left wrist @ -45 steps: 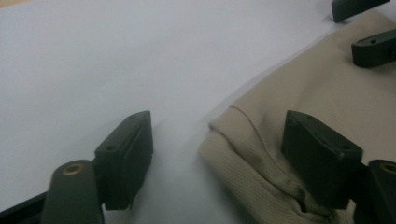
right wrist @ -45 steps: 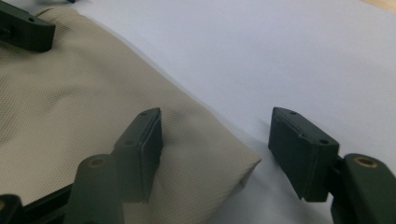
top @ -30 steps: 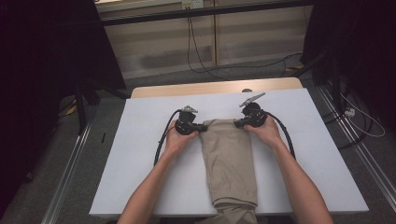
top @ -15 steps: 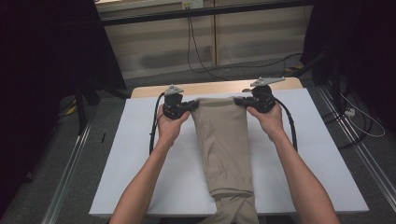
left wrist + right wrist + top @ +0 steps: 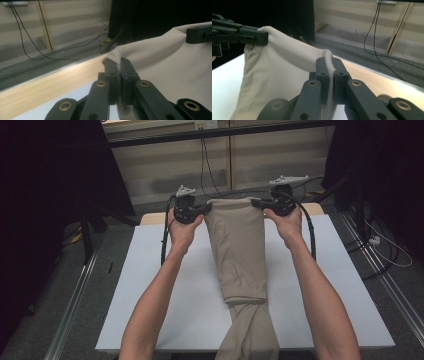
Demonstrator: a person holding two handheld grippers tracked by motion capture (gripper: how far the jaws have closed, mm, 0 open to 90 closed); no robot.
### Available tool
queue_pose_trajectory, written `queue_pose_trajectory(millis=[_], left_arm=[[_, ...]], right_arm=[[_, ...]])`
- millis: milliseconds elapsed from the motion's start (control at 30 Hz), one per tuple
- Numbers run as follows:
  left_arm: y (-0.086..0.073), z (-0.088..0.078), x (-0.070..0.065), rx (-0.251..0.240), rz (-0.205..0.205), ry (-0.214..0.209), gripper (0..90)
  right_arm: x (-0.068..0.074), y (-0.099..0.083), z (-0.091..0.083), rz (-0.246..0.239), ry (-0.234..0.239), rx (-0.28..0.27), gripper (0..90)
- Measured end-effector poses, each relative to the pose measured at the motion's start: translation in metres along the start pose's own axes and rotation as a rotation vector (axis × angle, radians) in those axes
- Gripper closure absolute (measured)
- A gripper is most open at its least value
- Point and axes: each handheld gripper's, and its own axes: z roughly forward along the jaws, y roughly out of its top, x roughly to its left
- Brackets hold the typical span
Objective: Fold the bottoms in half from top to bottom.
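Above the far end of the white-covered table (image 5: 150, 285), I have the beige woven-fabric garment (image 5: 239, 250) lifted by its top edge, stretched between both tools. On my left black two-jaw gripper (image 5: 119, 75), the jaws are pressed together on the cloth's left corner; on my right black two-jaw gripper (image 5: 331, 75), the jaws are likewise clamped on the right corner, fabric pinched between them. From there the cloth runs down onto the table, narrows to a bunched fold near the front, and its lower part spills over the near edge. Pale wooden edging (image 5: 50, 87) sits just past the tabletop.
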Motion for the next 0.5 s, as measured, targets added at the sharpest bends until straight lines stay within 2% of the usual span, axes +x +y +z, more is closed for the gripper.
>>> queue_pose_trajectory(millis=[67,100,133,200,233,267,300,333,400,433,500], left_arm=[[0.005,0.002,0.001,-0.011,-0.009,0.002,86.2],[0.007,0.004,0.003,-0.006,-0.001,0.007,86.2],[0.008,0.006,0.004,-0.004,-0.010,0.005,86.2],[0.004,0.013,0.005,-0.004,-0.002,0.028,85.6],[-0.001,0.018,0.006,0.005,-0.013,0.039,84.0],[-0.007,0.022,0.006,0.021,-0.024,0.057,77.5],[-0.012,0.026,0.006,0.032,-0.033,0.079,60.5],[-0.016,0.028,0.006,0.044,-0.043,0.088,47.3],[-0.022,0.030,0.006,0.067,-0.026,0.080,42.4],[-0.024,0.030,0.005,0.086,-0.005,0.090,38.0],[-0.026,0.027,0.005,0.090,-0.002,0.078,31.4]], right_arm=[[-0.002,0.006,0.002,-0.002,-0.016,0.000,86.0],[-0.002,0.009,0.003,-0.001,-0.022,0.003,85.9],[-0.003,0.012,0.006,-0.007,-0.035,0.006,85.8],[-0.005,0.014,0.012,-0.005,-0.064,0.010,84.0],[-0.006,0.013,0.015,0.007,-0.090,0.016,74.4],[-0.007,0.011,0.018,0.021,-0.165,0.022,53.7],[-0.008,0.008,0.021,0.034,-0.206,0.028,40.3],[-0.009,0.005,0.023,0.042,-0.218,0.043,39.4],[-0.012,-0.002,0.025,0.032,-0.220,0.066,35.7],[-0.011,-0.004,0.024,0.029,-0.212,0.064,34.9],[-0.009,-0.011,0.023,0.018,-0.174,0.064,34.2]])
